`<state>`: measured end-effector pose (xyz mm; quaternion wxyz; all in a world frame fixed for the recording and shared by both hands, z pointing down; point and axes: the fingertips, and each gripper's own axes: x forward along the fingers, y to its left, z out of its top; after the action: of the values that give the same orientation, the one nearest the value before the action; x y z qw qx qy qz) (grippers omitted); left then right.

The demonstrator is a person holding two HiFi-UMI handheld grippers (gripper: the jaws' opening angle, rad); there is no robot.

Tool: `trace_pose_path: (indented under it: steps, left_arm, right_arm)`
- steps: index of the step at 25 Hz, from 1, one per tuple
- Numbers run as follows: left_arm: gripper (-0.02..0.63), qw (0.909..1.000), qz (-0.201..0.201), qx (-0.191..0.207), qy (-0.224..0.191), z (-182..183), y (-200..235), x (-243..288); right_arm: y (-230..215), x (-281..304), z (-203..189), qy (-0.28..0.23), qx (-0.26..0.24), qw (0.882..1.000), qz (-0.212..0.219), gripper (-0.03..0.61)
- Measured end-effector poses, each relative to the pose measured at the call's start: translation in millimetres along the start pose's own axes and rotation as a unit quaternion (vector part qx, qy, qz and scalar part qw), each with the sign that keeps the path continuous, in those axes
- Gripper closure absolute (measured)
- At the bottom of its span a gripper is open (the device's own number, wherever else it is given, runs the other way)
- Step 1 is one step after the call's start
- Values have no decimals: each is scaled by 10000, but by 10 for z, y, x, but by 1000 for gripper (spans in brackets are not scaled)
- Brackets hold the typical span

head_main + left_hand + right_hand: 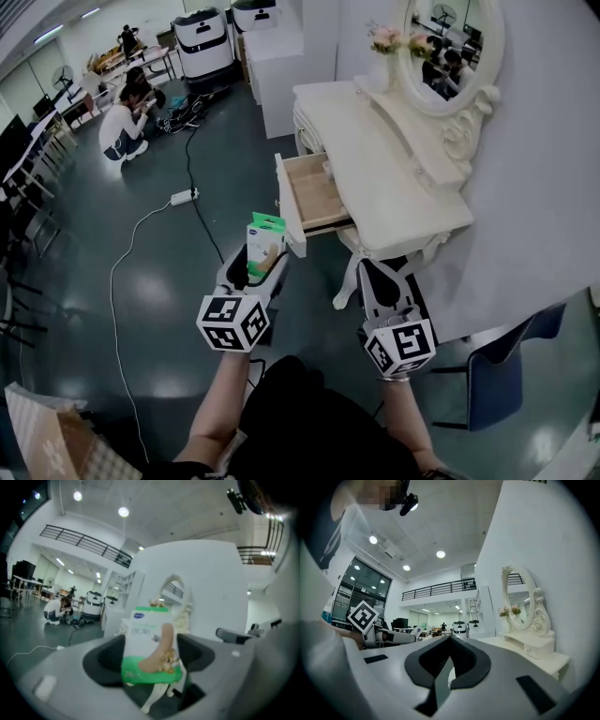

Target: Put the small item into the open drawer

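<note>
A small white-and-green package (265,234) stands upright between the jaws of my left gripper (265,253), which is shut on it. In the left gripper view the package (151,644) fills the gap between the dark fingers (105,660). The open wooden drawer (314,197) juts out from the white dressing table (403,187), just right of and beyond the package. My right gripper (377,270) hangs by the table's front edge, near its curved leg. Its jaws meet at the tips in the right gripper view (449,641), with nothing between them.
An oval mirror (450,47) and a vase of flowers (386,39) stand on the dressing table. A power strip (183,197) and its cable lie on the dark floor at left. A person (127,117) crouches far back. A blue chair (497,375) stands at right.
</note>
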<state>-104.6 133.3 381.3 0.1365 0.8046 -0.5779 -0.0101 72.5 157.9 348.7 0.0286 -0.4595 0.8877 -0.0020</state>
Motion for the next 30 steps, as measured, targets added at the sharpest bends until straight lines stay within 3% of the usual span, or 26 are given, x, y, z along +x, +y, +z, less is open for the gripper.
trace_pose_path:
  steps: [12, 30]
  left_arm:
    - [262, 10000, -47, -22, 54, 76, 187, 734]
    - [262, 9991, -402, 50, 88, 460, 941, 2290]
  right_arm:
    - [-389, 406, -30, 25, 50, 9999, -152, 581]
    - [-1062, 1931, 55, -7, -106, 9988, -486, 581]
